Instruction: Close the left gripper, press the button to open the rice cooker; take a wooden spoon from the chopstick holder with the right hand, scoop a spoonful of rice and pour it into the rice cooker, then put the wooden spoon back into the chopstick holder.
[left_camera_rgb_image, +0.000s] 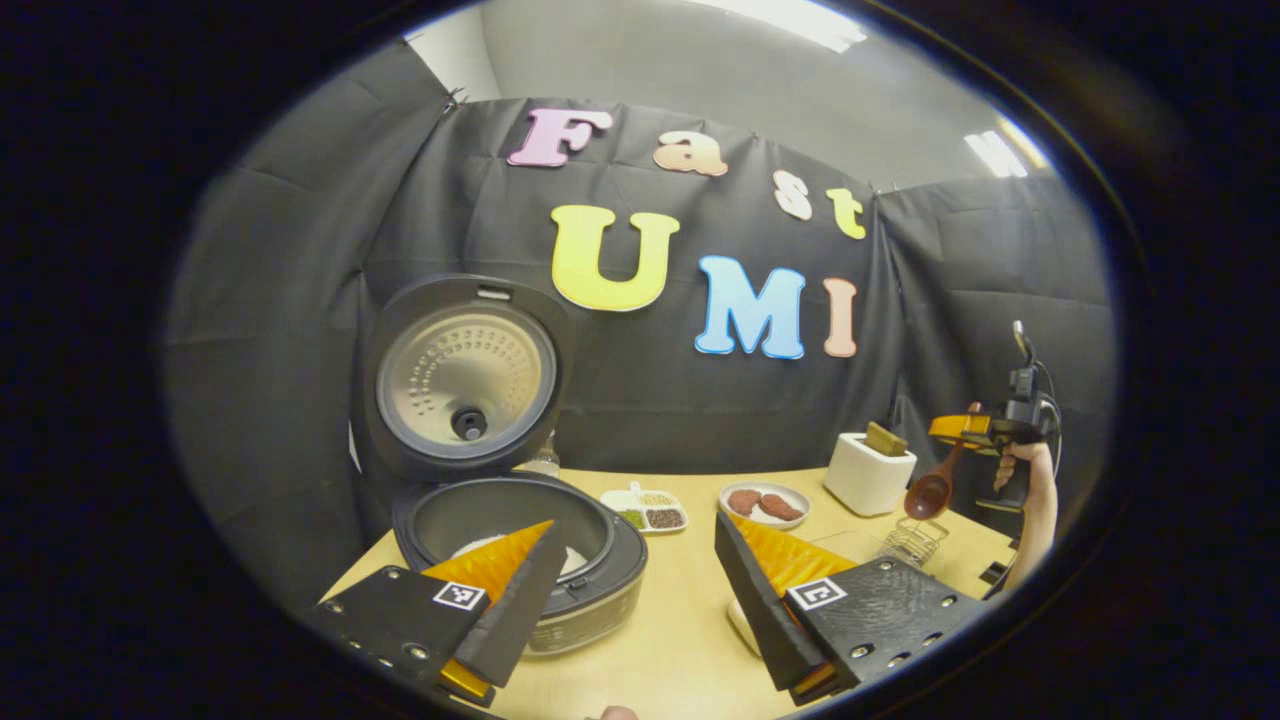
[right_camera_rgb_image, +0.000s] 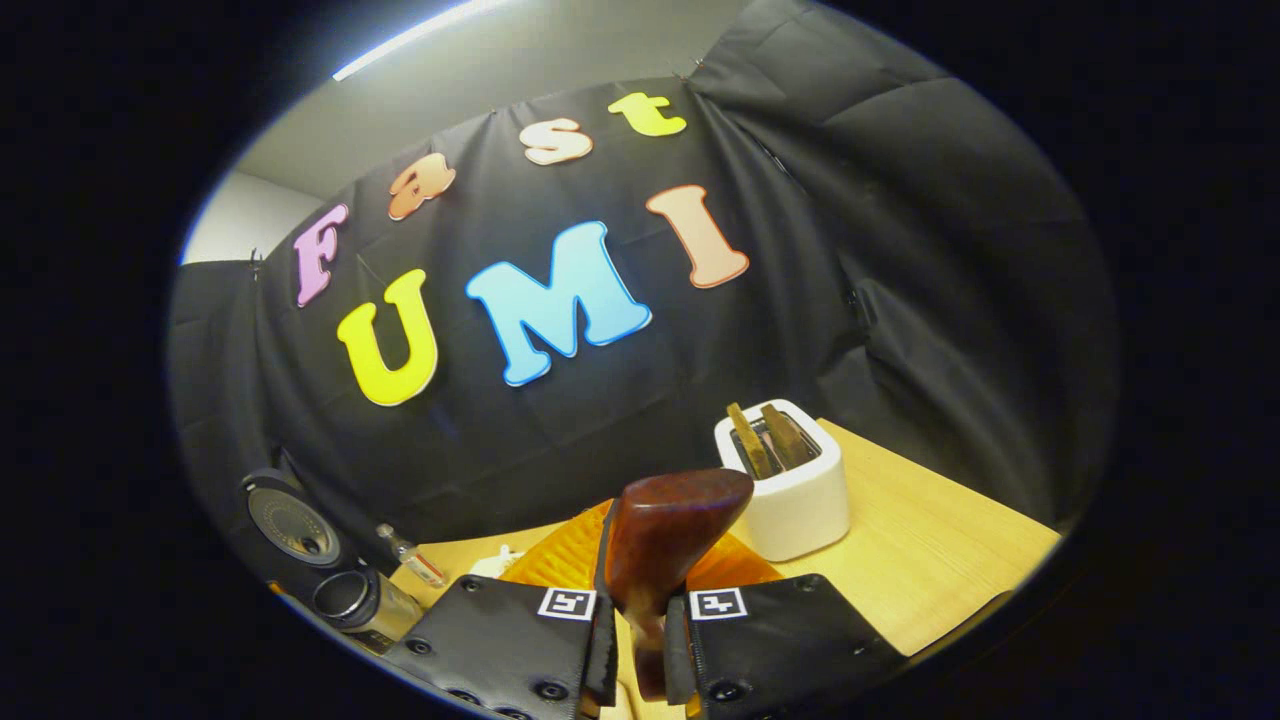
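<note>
right tool (right_camera_rgb_image: 636, 640) clamped on the wooden spoon (right_camera_rgb_image: 660, 550), bowl hanging just above the chopstick holder (left_camera_rgb_image: 912, 542); left tool (left_camera_rgb_image: 640, 610) spread apart.

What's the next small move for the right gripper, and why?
Probably lower the wooden spoon into the wire chopstick holder: the right gripper holds it bowl-down above the holder, and the rice cooker, lid open, already holds rice.

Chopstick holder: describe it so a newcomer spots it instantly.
Start at the white toaster at the table's far right. Just in front of it stands the chopstick holder, directly below the wooden spoon that the right gripper holds. It is the one see-through wire basket among solid dishes.
</note>
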